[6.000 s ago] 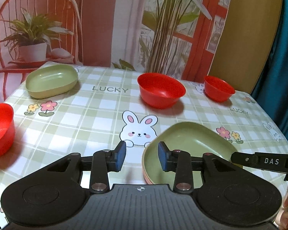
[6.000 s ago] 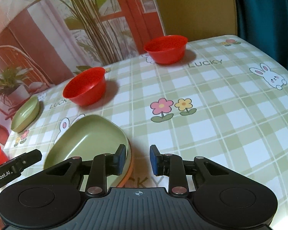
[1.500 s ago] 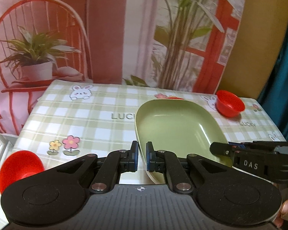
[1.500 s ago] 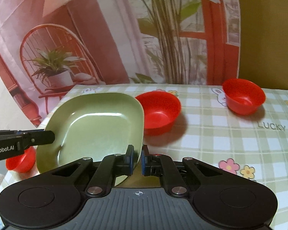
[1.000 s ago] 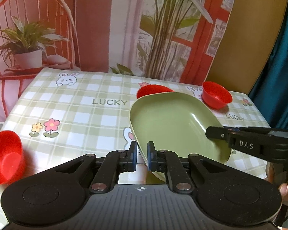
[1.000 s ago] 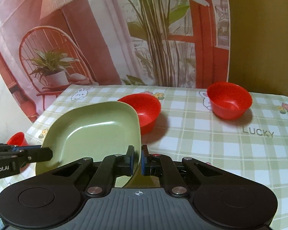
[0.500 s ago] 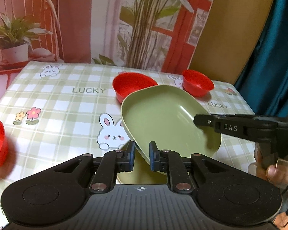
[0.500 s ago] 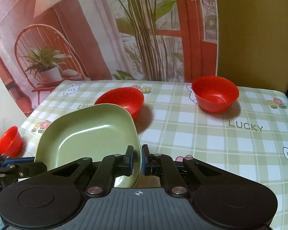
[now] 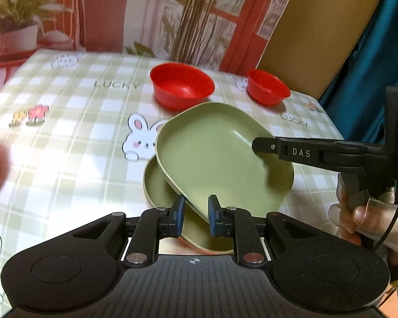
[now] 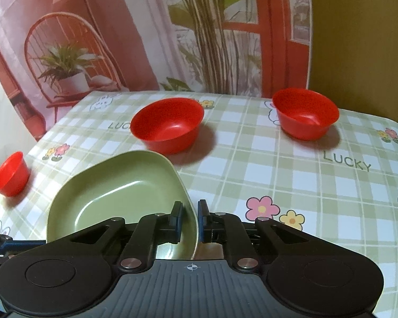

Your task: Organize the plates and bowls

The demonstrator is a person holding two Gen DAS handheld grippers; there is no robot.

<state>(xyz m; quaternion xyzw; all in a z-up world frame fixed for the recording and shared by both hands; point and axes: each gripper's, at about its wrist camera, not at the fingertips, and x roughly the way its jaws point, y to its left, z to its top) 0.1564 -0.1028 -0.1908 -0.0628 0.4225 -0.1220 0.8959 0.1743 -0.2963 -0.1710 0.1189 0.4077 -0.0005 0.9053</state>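
The green plate [image 9: 220, 156], matte and smooth, a rounded rectangle with a shallow wall, hangs tilted just above a matching plate [image 9: 156, 188] on the worktop [image 9: 74, 137]. The left gripper [image 9: 195, 216] has its jaws parted a little around the near rim; the right gripper [image 10: 189, 218] pinches the opposite rim narrowly. Stacking looks nearly done. Three glossy red bowls, at eleven [image 10: 167, 124], one [image 10: 305, 116] and nine o'clock [image 10: 10, 173], remain ungathered.

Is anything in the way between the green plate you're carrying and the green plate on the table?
Nothing visible. The carried green plate hangs tilted right over the lower green plate, with only air between them; the red bowls sit farther back.
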